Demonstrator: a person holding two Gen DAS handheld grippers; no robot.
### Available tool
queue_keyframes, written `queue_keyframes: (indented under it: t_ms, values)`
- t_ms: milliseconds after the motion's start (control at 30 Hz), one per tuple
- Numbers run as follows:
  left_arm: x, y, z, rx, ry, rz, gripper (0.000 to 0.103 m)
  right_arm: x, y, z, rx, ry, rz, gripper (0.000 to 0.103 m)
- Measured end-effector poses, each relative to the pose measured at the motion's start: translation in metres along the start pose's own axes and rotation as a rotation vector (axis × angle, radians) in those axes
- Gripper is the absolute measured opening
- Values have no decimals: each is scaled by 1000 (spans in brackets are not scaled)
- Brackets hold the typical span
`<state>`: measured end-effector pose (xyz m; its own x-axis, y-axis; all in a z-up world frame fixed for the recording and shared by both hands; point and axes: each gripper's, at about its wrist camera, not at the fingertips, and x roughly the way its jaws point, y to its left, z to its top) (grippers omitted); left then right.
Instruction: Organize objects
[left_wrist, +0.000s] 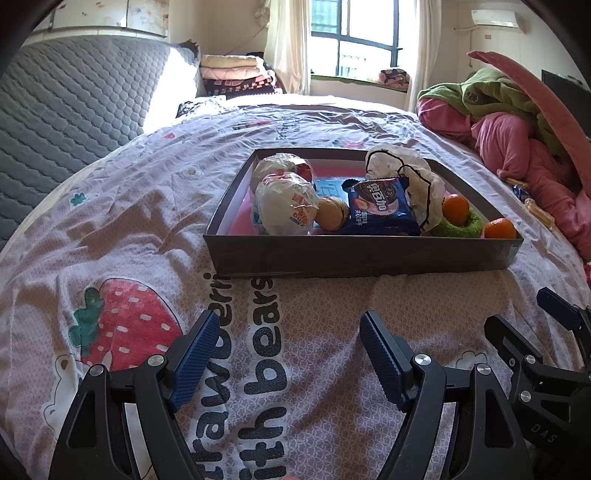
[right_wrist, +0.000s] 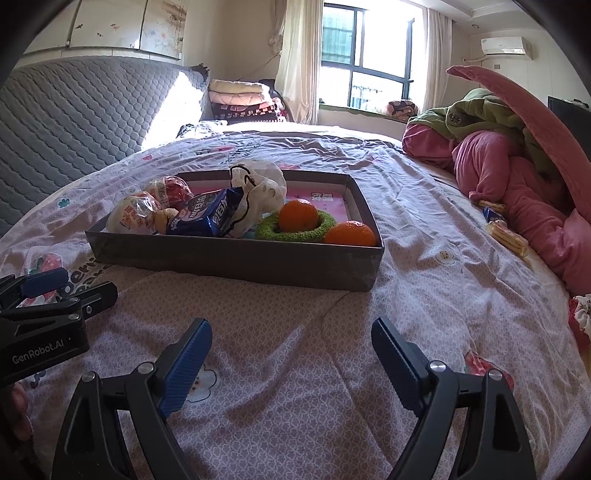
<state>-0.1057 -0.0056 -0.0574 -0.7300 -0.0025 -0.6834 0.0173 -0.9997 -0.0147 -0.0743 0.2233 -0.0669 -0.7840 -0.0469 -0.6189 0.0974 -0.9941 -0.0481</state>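
Note:
A dark shallow box (left_wrist: 362, 254) (right_wrist: 236, 262) sits on the bed. It holds two wrapped buns (left_wrist: 284, 205), a blue cookie pack (left_wrist: 380, 206) (right_wrist: 203, 216), a white plastic bag (left_wrist: 406, 173) (right_wrist: 258, 188), a walnut-like ball (left_wrist: 332, 213), an orange (right_wrist: 298, 214) on a green ring (right_wrist: 295, 230), and a second orange (left_wrist: 499, 229) (right_wrist: 351, 233). My left gripper (left_wrist: 288, 350) is open and empty, in front of the box. My right gripper (right_wrist: 291, 354) is open and empty, in front of the box's right corner. Each gripper shows at the other view's edge.
Small wrapped snacks (right_wrist: 506, 234) (left_wrist: 532, 201) lie on the bedspread right of the box, beside a pile of pink and green clothing (right_wrist: 517, 173). A grey quilted headboard (left_wrist: 66, 122) stands at left. Folded blankets (right_wrist: 240, 101) and a window are at the back.

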Motion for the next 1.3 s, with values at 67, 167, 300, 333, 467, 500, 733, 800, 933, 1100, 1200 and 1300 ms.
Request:
queue_keyframes:
  t_ms: [67,167,300,333,467,500,733,800,933,1100,1200,1300]
  values:
    - [0,0,0,-3,-2,1,79,-1,0,-1,2,-4,3,88]
    - [0,1,-1,-5,-5,0,79,-1,1,-2,1,-3,5,88]
    - [1,0,-2,-2,-4,-4,79,-1,2,-3,1,-3,6,88]
    - [1,0,-2,-2,-4,-5,79,-1,3,-4,1,-6,6,88]
    - [1,0,-3,1,-5,-7,79,-2,3,-4,2,-12,10,88]
    - [1,-1,-4,2,-6,-7,79,-2,3,-4,2,-12,11,88]
    - [1,-1,-4,3,-2,-9,79,0,2,-4,4,-5,13,88]
    - [1,-2,-5,6,-1,-8,79,1,3,-5,4,-2,13,88]
    - [2,-2,-5,8,-1,-9,79,1,3,-5,0,1,12,88]
    - [4,-2,-6,9,5,-9,79,2,2,-6,4,3,14,88]
    - [4,-2,-6,10,3,-10,79,3,3,-6,1,7,14,88]
    - [4,-3,-6,11,4,-10,79,3,3,-6,2,7,14,88]
